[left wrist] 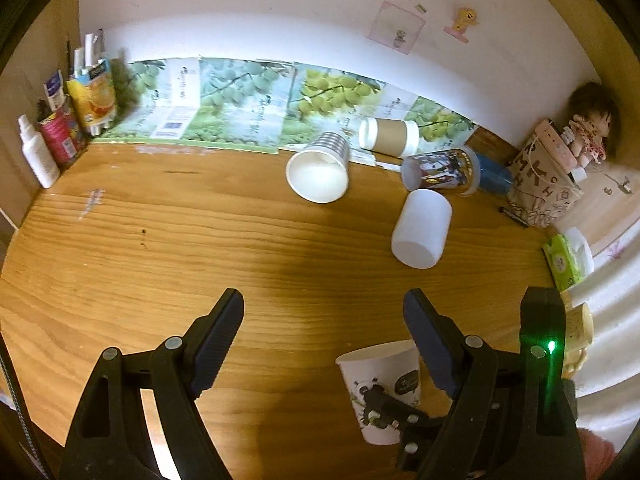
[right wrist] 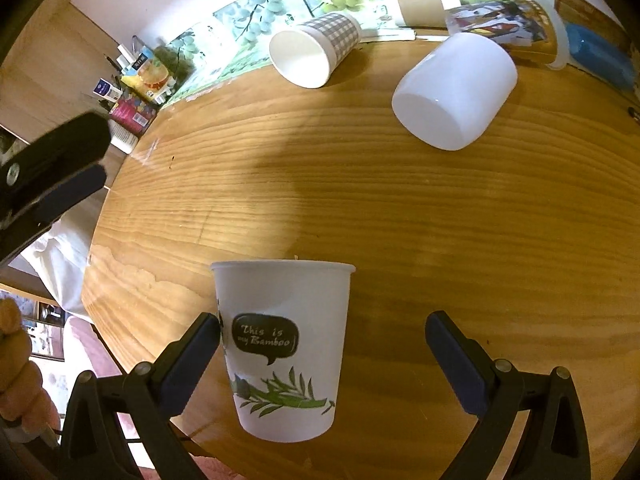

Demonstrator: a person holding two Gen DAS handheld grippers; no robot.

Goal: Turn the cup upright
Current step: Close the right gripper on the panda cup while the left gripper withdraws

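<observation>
Left wrist view. My left gripper (left wrist: pixel 322 330) hung spread and empty over bare bench (left wrist: pixel 180 240), apparently idle. The panda cup (left wrist: pixel 380 392) stood upright low to its right, partly behind my right gripper (left wrist: pixel 476 344), whose own spread I could not judge from here. Well ahead lay four cups on their sides: a checked paper cup (left wrist: pixel 320 168) with its mouth toward me, showing nothing inside; a sleeved, lidded cup (left wrist: pixel 390 137) behind it; a printed tumbler (left wrist: pixel 440 172); a white cup (left wrist: pixel 420 228) base toward me, contents hidden.

Right wrist view. My right gripper (right wrist: pixel 322 344) was spread wide. The panda cup (right wrist: pixel 282 352) stood rim-up between its fingers, the left finger (right wrist: pixel 200 344) touching or nearly touching the wall, the right one well apart; not pinched. I judged this cup done and released. Its inside was hidden. The white cup (right wrist: pixel 452 92) lay ahead to the right, likely the next candidate.
</observation>
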